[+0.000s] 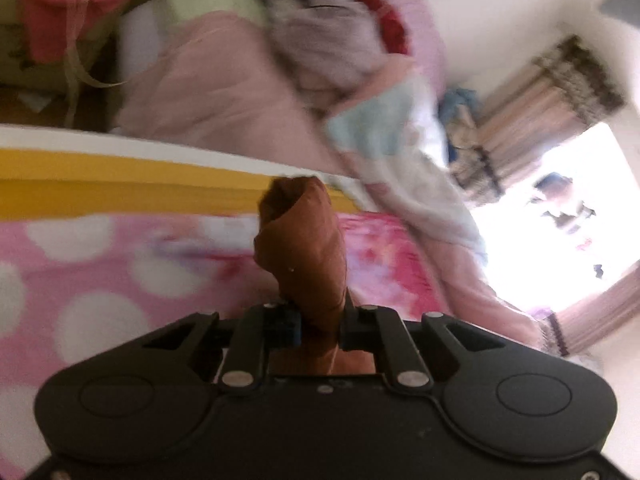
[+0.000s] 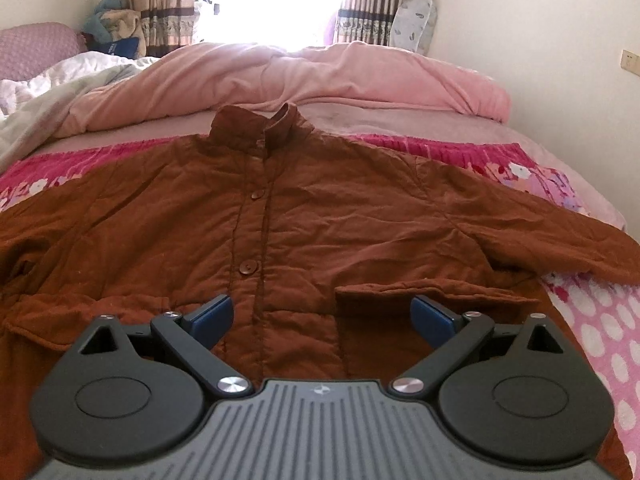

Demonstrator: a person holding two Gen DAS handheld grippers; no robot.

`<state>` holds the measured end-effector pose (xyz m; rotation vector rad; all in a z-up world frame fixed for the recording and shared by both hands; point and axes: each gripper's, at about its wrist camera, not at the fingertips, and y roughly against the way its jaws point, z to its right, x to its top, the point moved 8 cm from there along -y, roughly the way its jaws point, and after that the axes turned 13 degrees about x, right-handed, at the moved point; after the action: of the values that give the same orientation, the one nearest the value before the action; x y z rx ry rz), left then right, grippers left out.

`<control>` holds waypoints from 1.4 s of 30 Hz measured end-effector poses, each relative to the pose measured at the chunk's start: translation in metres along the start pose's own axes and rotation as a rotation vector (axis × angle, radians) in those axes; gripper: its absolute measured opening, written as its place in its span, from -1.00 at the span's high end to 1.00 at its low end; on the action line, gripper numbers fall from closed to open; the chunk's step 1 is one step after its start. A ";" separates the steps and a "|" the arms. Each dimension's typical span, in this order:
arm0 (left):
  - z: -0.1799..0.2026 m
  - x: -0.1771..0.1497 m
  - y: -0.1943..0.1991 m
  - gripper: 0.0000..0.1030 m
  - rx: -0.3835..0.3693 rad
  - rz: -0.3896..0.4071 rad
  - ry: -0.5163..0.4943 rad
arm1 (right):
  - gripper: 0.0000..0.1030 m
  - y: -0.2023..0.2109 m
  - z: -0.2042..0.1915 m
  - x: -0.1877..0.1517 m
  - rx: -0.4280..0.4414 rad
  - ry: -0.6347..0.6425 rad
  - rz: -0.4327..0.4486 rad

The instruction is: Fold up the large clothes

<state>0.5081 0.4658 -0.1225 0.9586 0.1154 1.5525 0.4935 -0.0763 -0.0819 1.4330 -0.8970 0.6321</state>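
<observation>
A large brown button-front jacket (image 2: 304,216) lies spread face up on the bed, collar toward the window, right sleeve stretched out to the right. My right gripper (image 2: 322,314) is open, hovering just above the jacket's lower hem, its blue pads (image 2: 214,314) wide apart. In the blurred left wrist view, my left gripper (image 1: 318,320) is shut on a bunched end of the brown jacket (image 1: 304,236), likely a sleeve, which sticks up from between the fingers, lifted above the pink dotted blanket (image 1: 100,272).
A pink duvet (image 2: 320,76) is heaped behind the jacket. A white and grey cover (image 2: 60,88) lies at the left. A pink blanket with white dots (image 2: 600,340) shows at the right edge of the bed. Curtains (image 2: 168,4) and a bright window stand beyond. Piled clothes (image 1: 320,32) show in the left view.
</observation>
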 end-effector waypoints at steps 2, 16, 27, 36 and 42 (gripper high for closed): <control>0.032 -0.008 0.014 0.77 -0.049 0.004 -0.051 | -1.00 0.005 0.005 0.001 0.009 -0.015 0.013; 0.344 -0.277 0.127 -0.14 -0.696 -0.286 -0.502 | -1.00 0.044 0.063 0.001 0.030 -0.127 0.094; 0.313 -0.295 0.079 -0.45 -0.515 -0.229 -0.669 | -0.67 -0.007 0.100 0.025 0.406 -0.324 0.051; 0.229 -0.261 0.031 -0.45 -0.285 -0.210 -0.674 | 0.08 -0.121 0.068 0.035 0.523 -0.450 -0.144; 0.234 -0.272 0.034 -0.46 -0.305 -0.202 -0.730 | 0.73 -0.090 0.062 0.058 0.555 -0.458 -0.009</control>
<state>0.6018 0.1197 -0.0863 1.1653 -0.5107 0.9279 0.5905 -0.1524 -0.0891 2.1367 -1.1190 0.5788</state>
